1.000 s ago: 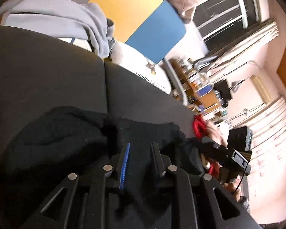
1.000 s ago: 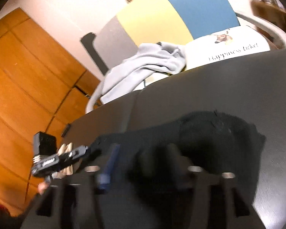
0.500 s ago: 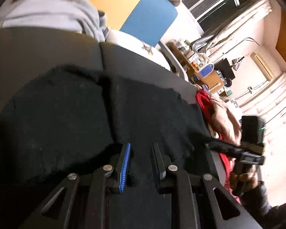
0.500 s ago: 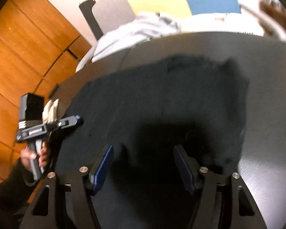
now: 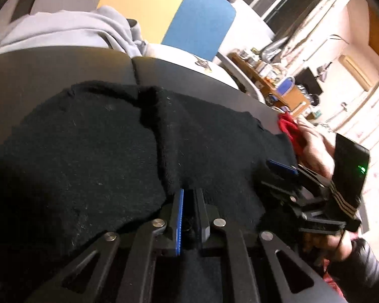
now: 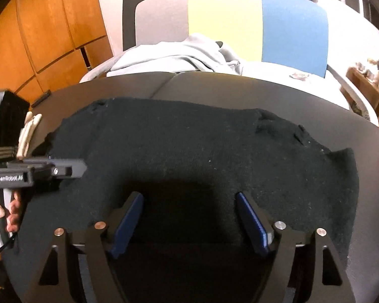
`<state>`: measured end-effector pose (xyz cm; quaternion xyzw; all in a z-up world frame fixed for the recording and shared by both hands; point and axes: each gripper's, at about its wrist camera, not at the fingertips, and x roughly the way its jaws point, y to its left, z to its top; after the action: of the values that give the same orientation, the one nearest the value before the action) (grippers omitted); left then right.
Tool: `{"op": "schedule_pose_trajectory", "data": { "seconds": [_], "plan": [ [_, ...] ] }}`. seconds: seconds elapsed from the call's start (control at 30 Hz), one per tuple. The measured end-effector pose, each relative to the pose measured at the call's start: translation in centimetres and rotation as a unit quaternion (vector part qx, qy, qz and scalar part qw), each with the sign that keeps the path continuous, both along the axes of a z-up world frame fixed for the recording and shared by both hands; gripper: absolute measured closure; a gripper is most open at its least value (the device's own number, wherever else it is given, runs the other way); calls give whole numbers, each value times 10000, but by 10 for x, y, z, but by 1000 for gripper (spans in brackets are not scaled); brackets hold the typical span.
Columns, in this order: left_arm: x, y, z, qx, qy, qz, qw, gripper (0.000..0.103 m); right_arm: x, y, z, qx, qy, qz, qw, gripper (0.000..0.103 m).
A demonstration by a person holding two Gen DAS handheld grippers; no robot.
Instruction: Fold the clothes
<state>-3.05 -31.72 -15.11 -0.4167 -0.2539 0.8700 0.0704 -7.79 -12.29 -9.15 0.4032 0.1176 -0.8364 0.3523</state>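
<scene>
Black knit garment (image 6: 189,151) lies spread on the dark table (image 6: 240,85), no fold visible yet. Left gripper (image 5: 188,197) is closing on its near edge; right gripper (image 6: 189,199) is opening, empty.

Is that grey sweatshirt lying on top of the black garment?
No, the grey sweatshirt lies apart, beyond the table's far edge, while the black garment is spread on the dark table.
</scene>
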Motion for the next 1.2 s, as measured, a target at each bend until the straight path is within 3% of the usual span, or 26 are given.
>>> {"op": "schedule_pose_trajectory", "data": {
  "seconds": [0.1,0.13,0.2,0.23,0.27,0.33,0.47,0.57,0.67,0.8,0.87,1.03,1.2],
  "plan": [
    [15,4,9,73,29,187,9998,80,-5,-2,1,45,37,-103,9999,17],
    [31,3,12,156,75,244,9996,80,-6,-2,1,52,32,-121,9999,15],
    [70,-5,17,397,127,420,9983,79,-5,-1,-1,92,55,-200,9997,13],
    [91,-15,17,561,114,549,9969,78,-5,-1,-3,123,54,-267,9996,0],
    [113,-24,17,725,101,677,9950,77,-9,1,-6,143,-54,-376,9992,0],
    [165,-47,19,536,-16,1160,9918,76,-12,7,-6,2,-151,-388,9991,0],
    [268,-95,19,117,-425,2103,9766,75,-12,9,-4,81,-84,-385,9992,0],
    [341,-130,14,-106,-872,2729,9580,74,-11,6,-4,87,-74,-393,9992,0],
    [395,-146,2,287,-1003,2889,9517,71,-10,5,-3,97,-66,-399,9991,0],
    [418,-138,-21,605,-1037,2706,9552,60,-9,6,-4,106,-67,-400,9991,0],
    [408,-123,-30,643,-1095,2485,9603,57,-9,5,-4,121,-67,-399,9991,0],
    [386,-122,-43,156,-1324,1837,9739,53,-9,3,-3,266,-64,-420,9987,0],
    [374,-131,-59,270,-1327,1755,9751,53,7,5,14,288,-49,-481,9984,0]
  ]
}}
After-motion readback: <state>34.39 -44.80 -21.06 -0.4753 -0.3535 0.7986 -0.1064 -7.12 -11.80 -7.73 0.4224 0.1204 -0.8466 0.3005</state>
